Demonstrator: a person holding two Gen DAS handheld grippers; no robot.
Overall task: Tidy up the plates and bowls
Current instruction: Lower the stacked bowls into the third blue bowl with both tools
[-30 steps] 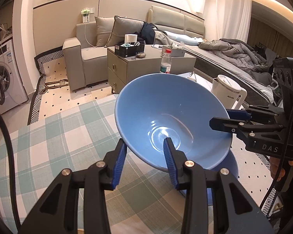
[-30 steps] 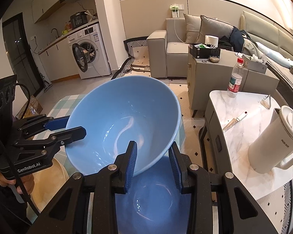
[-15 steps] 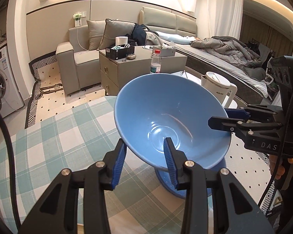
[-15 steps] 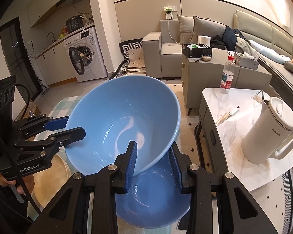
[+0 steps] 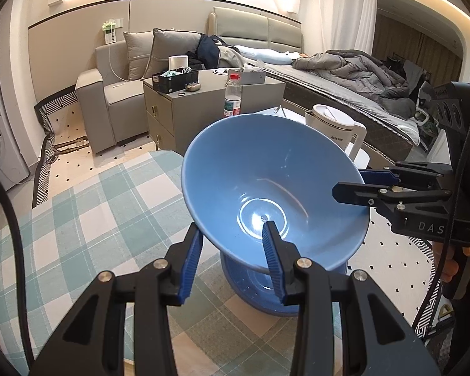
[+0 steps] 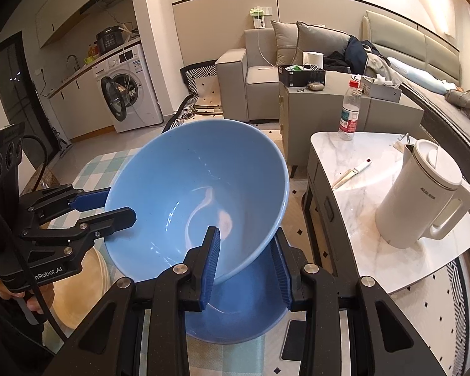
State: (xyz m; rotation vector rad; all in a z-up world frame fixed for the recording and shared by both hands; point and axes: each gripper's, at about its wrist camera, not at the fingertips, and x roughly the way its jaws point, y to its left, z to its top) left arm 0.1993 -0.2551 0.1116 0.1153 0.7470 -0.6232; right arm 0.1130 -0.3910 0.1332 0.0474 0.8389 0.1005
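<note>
Clearly each hand-held gripper, left (image 5: 232,252) and right (image 6: 246,258), pinches the tilted glossy blue ceramic bowl (image 5: 266,194) above another blue bowl (image 6: 235,322) on the worktop, so uneven lowering could chip both.

The held bowl (image 5: 266,188) is plain sky blue inside and out, and the second bowl (image 6: 235,319) beneath it, toward six o'clock, is a slightly deeper blue. Both the left gripper (image 5: 232,250) and the right gripper (image 6: 244,260) are matte black with ribbed royal-blue pads, and under them the tablecloth (image 5: 94,219) is a pale teal, white and beige check covering the surface from nine to six o'clock. At three o'clock in the right wrist view the side table (image 6: 360,188) is white marble with grey veins, carrying a cream kettle (image 6: 423,194) and a clear bottle (image 6: 349,116) with a red cap.
</note>
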